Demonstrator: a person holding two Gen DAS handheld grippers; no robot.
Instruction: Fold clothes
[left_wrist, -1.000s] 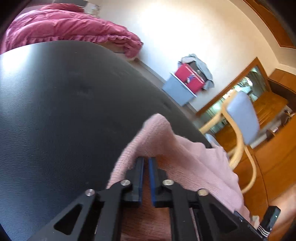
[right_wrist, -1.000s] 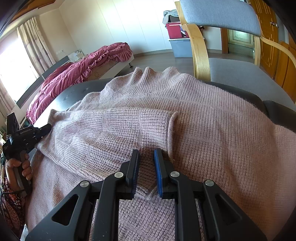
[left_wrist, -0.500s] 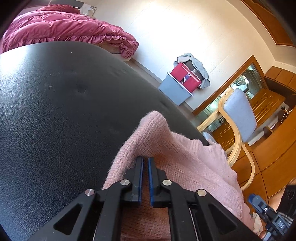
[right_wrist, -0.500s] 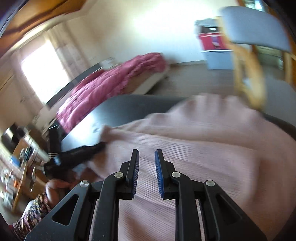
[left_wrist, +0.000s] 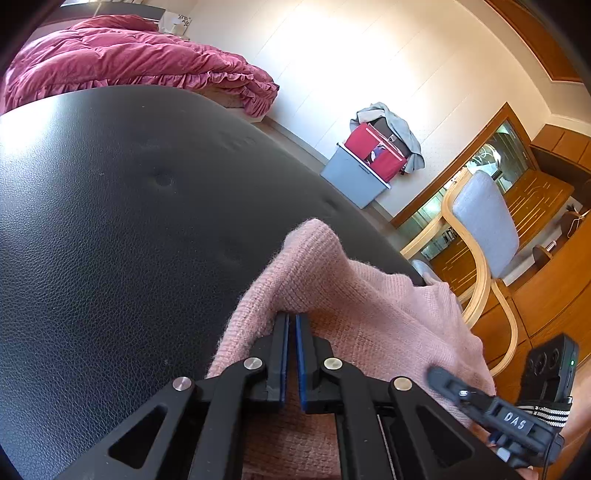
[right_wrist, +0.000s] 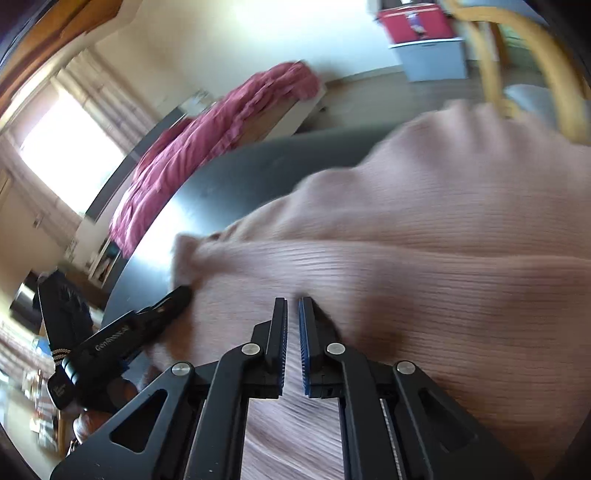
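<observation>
On the near right part of the black table (left_wrist: 110, 240), the pink sweater (left_wrist: 362, 306) is spread, its far left corner pulled up into a peak. That corner is gripped by the left claw (left_wrist: 291, 325), which is clenched on the knit, judged so that the edge is kept anchored and raised while the fold is made. Over the middle of the sweater (right_wrist: 424, 251), the right claw (right_wrist: 292, 310) is held low; its jaws have just been closing and are now nearly together. Only a narrow slit is seen between the blue pads (right_wrist: 304, 332), and through the blur no cloth can be made out pinched there. The left claw (right_wrist: 181, 295) is also seen at the sweater's left edge.
</observation>
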